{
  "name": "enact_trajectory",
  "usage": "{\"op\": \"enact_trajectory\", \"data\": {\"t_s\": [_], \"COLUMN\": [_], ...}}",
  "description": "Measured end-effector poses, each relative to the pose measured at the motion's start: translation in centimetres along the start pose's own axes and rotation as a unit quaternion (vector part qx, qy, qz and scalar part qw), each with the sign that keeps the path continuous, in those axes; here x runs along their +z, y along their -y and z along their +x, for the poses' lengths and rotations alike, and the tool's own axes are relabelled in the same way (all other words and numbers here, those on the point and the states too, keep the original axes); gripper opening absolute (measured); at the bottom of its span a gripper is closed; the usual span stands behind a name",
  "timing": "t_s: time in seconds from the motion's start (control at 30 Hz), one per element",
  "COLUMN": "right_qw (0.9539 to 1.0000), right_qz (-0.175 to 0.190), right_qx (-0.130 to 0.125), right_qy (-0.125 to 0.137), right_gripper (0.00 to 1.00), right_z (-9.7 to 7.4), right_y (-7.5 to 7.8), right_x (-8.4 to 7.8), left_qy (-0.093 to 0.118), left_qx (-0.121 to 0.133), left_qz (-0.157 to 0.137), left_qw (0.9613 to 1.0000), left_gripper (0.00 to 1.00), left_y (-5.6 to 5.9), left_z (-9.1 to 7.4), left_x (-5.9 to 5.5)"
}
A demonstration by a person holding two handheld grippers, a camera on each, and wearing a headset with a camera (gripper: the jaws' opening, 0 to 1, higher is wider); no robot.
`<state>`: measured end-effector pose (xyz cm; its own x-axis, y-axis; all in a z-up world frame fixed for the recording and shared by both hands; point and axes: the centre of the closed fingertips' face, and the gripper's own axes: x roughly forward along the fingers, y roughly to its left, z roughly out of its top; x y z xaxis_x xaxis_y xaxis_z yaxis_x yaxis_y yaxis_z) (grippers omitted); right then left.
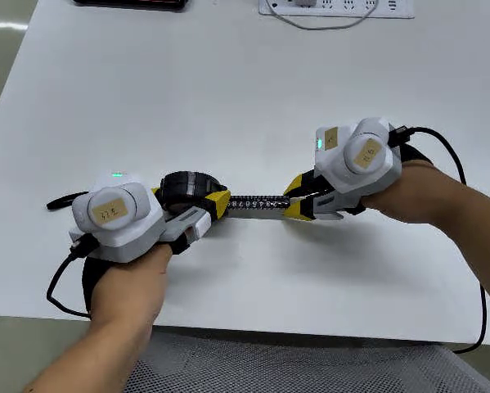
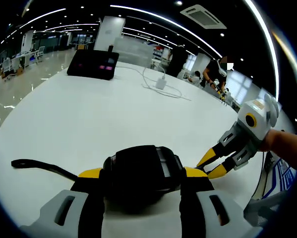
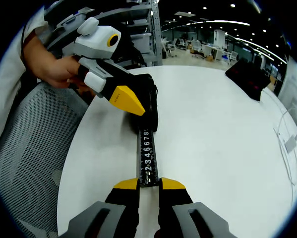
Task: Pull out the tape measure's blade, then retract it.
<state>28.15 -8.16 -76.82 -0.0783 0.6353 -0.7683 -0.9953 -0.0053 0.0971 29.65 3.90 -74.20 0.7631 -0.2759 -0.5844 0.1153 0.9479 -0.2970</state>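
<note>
- Near the front edge of the white bench [image 1: 228, 82], the black tape measure [image 1: 187, 188] sits clamped between the yellow-tipped jaws of the left tongs [image 1: 189, 198], one jaw on each side.
- The right tongs [image 1: 297, 199] are closed narrow on the free end of the blade [image 1: 257, 202]. A short stretch of it spans the gap between the two grippers, low over the bench.
- From the right gripper view, the blade [image 3: 147, 158] runs straight from the jaws to the tape measure, numbers facing up, with no visible twist.
- The pull-out looks to be under way, with only the first part of the blade drawn.
- To do it well, the right tongs should travel in line with the blade, away from the tape measure, at the same low height. A sideways or upward drift would likely kink the blade or cock it in its slot.
- The left tongs need only a firm, motionless hold, so the tape measure neither slides nor rotates.
- For the return, the right tongs should probably walk the blade back under tension rather than let go, since a freed blade may whip.
- The loose black strap [image 2: 34, 164] lies off to the left, clear of the blade's path.
</note>
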Motion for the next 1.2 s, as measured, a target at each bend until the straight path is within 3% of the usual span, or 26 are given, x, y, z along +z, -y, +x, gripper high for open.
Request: {"op": "enact_trajectory", "data": {"t_s": [1.2], "right_qw": [0.9989], "right_qz": [0.012], "right_qx": [0.016], "right_qy": [0.042], "right_gripper": [0.10], "right_z": [3.9], "right_y": [-0.1], "right_x": [3.8], "left_qy": [0.000], "left_qx": [-0.004], "left_qz": [-0.005], "left_qw": [1.0000], "left_gripper": [0.56], "left_y": [-0.1], "left_z": [0.1], "left_x": [-0.1]}}
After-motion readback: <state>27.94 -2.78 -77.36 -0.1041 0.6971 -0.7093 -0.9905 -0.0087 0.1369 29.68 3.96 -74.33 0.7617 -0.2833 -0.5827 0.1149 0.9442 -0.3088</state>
